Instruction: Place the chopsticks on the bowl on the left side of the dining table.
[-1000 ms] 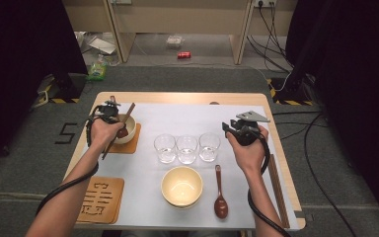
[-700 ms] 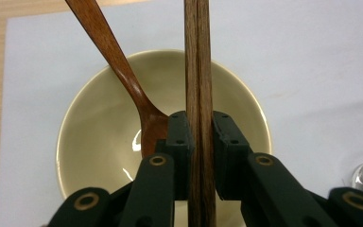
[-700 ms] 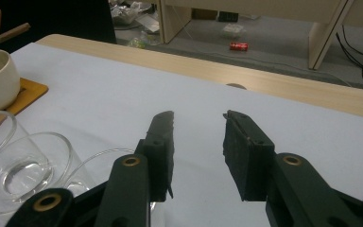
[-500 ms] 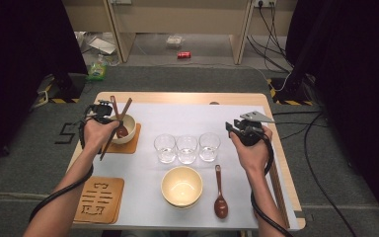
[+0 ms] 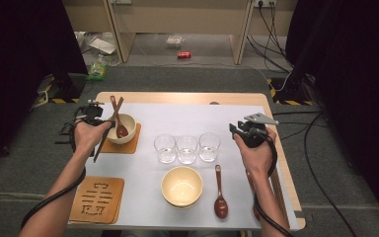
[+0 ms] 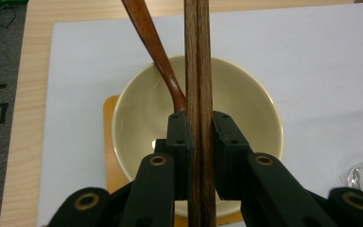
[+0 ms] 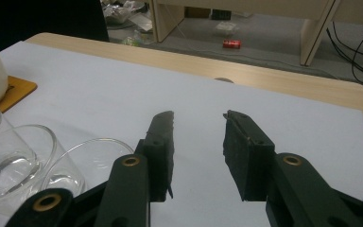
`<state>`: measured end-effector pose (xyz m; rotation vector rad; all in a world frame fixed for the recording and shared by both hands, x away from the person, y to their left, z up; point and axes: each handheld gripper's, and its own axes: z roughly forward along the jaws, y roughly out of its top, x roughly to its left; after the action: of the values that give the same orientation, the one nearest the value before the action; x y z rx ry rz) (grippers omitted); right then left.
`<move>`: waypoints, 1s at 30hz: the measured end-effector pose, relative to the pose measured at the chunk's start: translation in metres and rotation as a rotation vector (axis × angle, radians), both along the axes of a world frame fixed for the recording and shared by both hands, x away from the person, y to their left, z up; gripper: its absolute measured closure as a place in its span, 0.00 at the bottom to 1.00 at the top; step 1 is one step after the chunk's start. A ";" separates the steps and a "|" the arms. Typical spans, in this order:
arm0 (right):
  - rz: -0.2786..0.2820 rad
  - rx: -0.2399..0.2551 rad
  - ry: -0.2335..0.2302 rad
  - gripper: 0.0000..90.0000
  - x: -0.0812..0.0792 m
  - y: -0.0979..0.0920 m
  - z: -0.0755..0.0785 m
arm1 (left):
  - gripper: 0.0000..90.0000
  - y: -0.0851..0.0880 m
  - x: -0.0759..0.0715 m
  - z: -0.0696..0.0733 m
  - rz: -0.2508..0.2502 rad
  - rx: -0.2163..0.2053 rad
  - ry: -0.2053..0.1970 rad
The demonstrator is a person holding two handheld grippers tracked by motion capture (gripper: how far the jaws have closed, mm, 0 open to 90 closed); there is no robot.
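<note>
The table in front of me is pale wood, covered with a white sheet, standing on grey carpet with a red can lying on the floor beyond it. My left gripper is clamped on a pair of dark wooden chopsticks, the two sticks pressed side by side between the pads and running straight up the left gripper view. From the high view I see them held slanted in the air, over the near edge of the far-left cream bowl. That bowl sits on a wooden coaster, and a brown spoon rests inside it with its handle leaning out toward the far side, crossing the chopsticks in that view. My right gripper hangs over the bare sheet at the right, its jaws standing apart with nothing between them. Three empty glasses stand in a row mid-table. Nearer me I see a second cream bowl, a second spoon lying just right of it, and an empty carved coaster at the near left.
</note>
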<state>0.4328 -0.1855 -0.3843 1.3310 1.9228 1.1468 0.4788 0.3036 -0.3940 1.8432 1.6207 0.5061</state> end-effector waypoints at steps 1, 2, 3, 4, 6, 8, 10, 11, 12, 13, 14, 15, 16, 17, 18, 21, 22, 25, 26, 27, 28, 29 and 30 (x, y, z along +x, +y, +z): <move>0.001 0.000 0.001 0.70 0.000 0.000 0.000 | 0.88 0.002 0.000 0.000 0.006 -0.003 -0.002; 0.002 -0.001 0.001 0.70 0.000 0.000 0.000 | 0.88 0.003 -0.001 0.000 0.010 -0.004 -0.002; 0.001 -0.003 0.002 0.70 0.000 0.000 -0.001 | 0.88 0.005 -0.001 0.001 0.014 -0.005 -0.003; 0.001 -0.003 0.003 0.70 0.000 0.000 -0.001 | 0.88 0.007 -0.002 0.001 0.020 -0.008 -0.007; 0.002 -0.001 0.005 0.70 0.001 0.001 -0.001 | 0.88 0.010 -0.002 0.002 0.028 -0.011 -0.010; 0.005 -0.005 0.004 0.70 0.001 0.002 -0.002 | 0.88 0.013 -0.003 0.003 0.037 -0.010 -0.011; 0.007 -0.005 0.007 0.70 0.002 0.002 -0.002 | 0.88 0.016 -0.004 0.002 0.047 -0.014 -0.005; 0.005 -0.002 0.006 0.70 0.002 0.003 -0.002 | 0.88 0.018 -0.003 0.002 0.052 -0.014 0.000; 0.006 -0.003 0.006 0.70 0.002 0.003 -0.002 | 0.88 0.019 -0.003 0.001 0.057 -0.013 0.008; 0.008 -0.002 0.006 0.70 0.002 0.003 -0.002 | 0.88 0.021 -0.003 -0.001 0.064 -0.011 0.016; 0.008 -0.005 0.005 0.70 0.002 0.003 -0.002 | 0.88 0.023 -0.003 -0.002 0.071 -0.010 0.024; 0.008 -0.006 0.005 0.70 0.002 0.004 -0.002 | 0.88 0.025 -0.002 -0.004 0.079 -0.008 0.030; 0.009 -0.005 0.005 0.70 0.002 0.004 -0.003 | 0.88 0.027 -0.002 -0.006 0.086 -0.008 0.035; 0.009 -0.005 0.005 0.70 0.002 0.004 -0.003 | 0.88 0.028 -0.001 -0.008 0.089 -0.006 0.044; 0.006 -0.005 0.009 0.70 0.002 0.004 -0.003 | 0.88 0.030 -0.001 -0.010 0.094 -0.008 0.051; 0.006 -0.004 0.011 0.70 0.002 0.004 -0.004 | 0.88 0.033 0.002 -0.017 0.107 -0.018 0.076; 0.009 -0.006 0.012 0.70 0.003 0.004 -0.004 | 0.88 0.034 0.002 -0.018 0.110 -0.021 0.084; 0.009 -0.007 0.012 0.70 0.003 0.004 -0.004 | 0.88 0.034 0.004 -0.022 0.116 -0.029 0.092; 0.009 -0.007 0.012 0.70 0.002 0.004 -0.004 | 0.88 0.034 0.004 -0.022 0.116 -0.030 0.094; 0.009 -0.009 0.012 0.70 0.002 0.004 -0.005 | 0.88 0.034 0.004 -0.022 0.112 -0.027 0.098; 0.009 -0.009 0.012 0.70 0.002 0.004 -0.005 | 0.88 0.033 0.005 -0.021 0.111 -0.029 0.101; 0.010 -0.009 0.012 0.70 0.002 0.004 -0.005 | 0.88 0.033 0.005 -0.021 0.111 -0.028 0.103; 0.007 -0.009 0.013 0.70 0.002 0.004 -0.005 | 0.88 0.032 0.006 -0.021 0.109 -0.025 0.106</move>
<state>0.4350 -0.1818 -0.3892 1.3308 1.9415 1.1338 0.4849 0.3358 -0.4146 1.7975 1.7982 0.4394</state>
